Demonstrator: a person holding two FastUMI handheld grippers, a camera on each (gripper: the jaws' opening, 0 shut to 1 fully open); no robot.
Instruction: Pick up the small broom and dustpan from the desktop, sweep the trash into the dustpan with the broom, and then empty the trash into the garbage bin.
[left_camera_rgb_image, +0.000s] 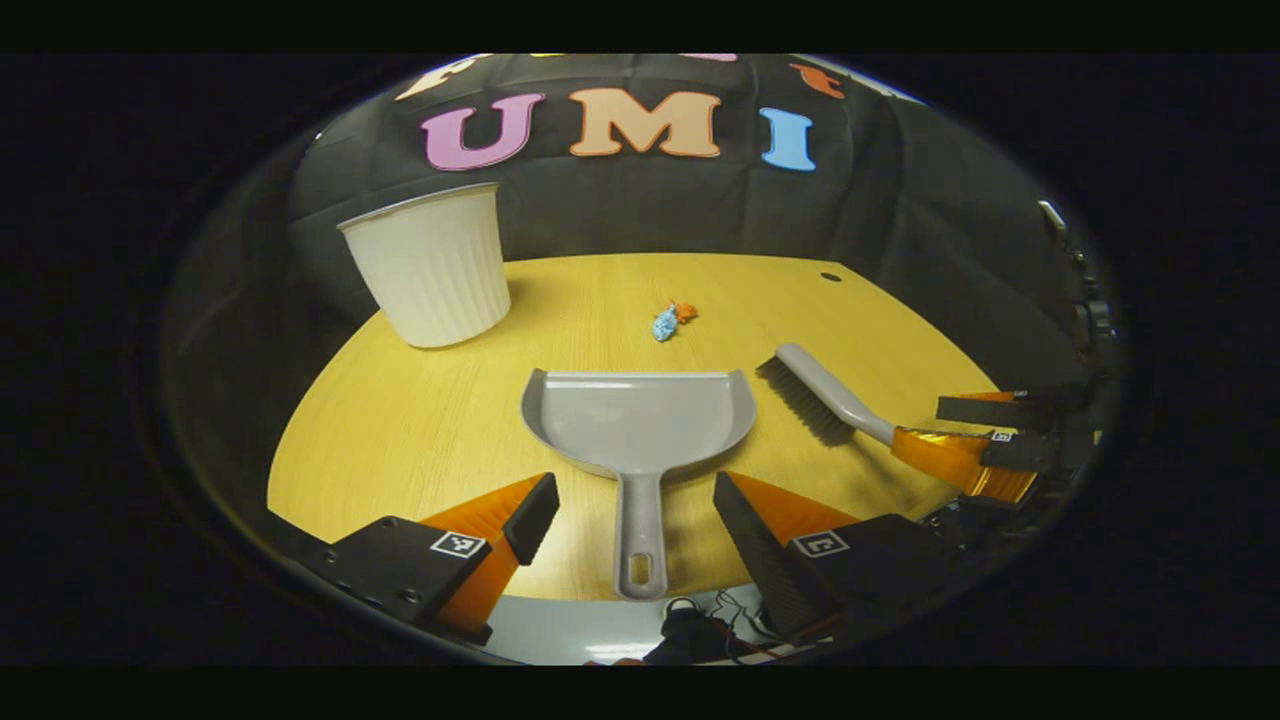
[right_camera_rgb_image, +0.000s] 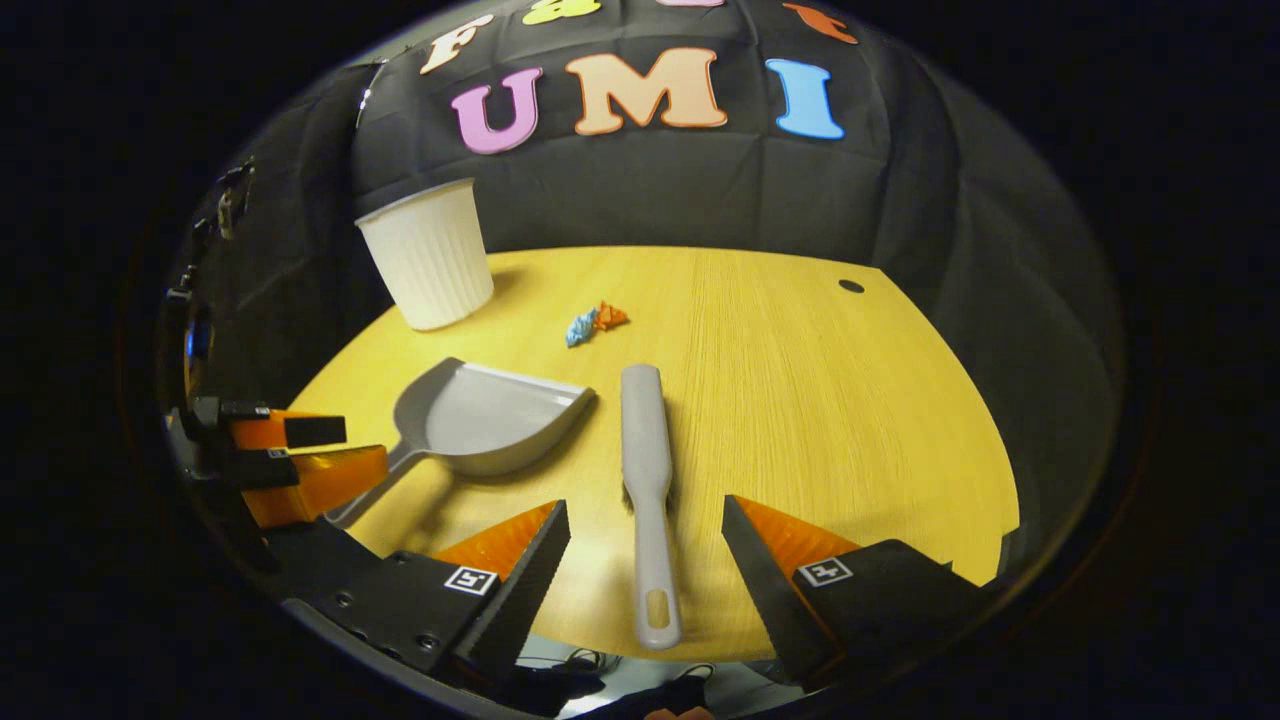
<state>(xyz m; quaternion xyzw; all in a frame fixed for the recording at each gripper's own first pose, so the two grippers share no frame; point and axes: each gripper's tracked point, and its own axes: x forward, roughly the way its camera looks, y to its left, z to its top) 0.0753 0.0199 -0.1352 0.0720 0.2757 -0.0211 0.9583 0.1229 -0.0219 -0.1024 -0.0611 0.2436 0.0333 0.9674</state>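
Presently:
Dustpan: grey, flat on desk.
Broom: grey, long-handled.
Left gripper: wide, astride dustpan handle.
Right gripper: wide, astride broom handle.

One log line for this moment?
left gripper: open, astride dustpan handle | right gripper: open, astride broom handle | trash: unswept | bin: upright

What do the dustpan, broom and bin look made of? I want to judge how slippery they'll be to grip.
Dustpan: grey plastic, smooth, a soft sheen on its tray. Broom: matching grey plastic handle, probably moulded; dark bristles, likely synthetic. Bin: white, ribbed walls, matte, probably thin plastic, though paper can't be excluded.
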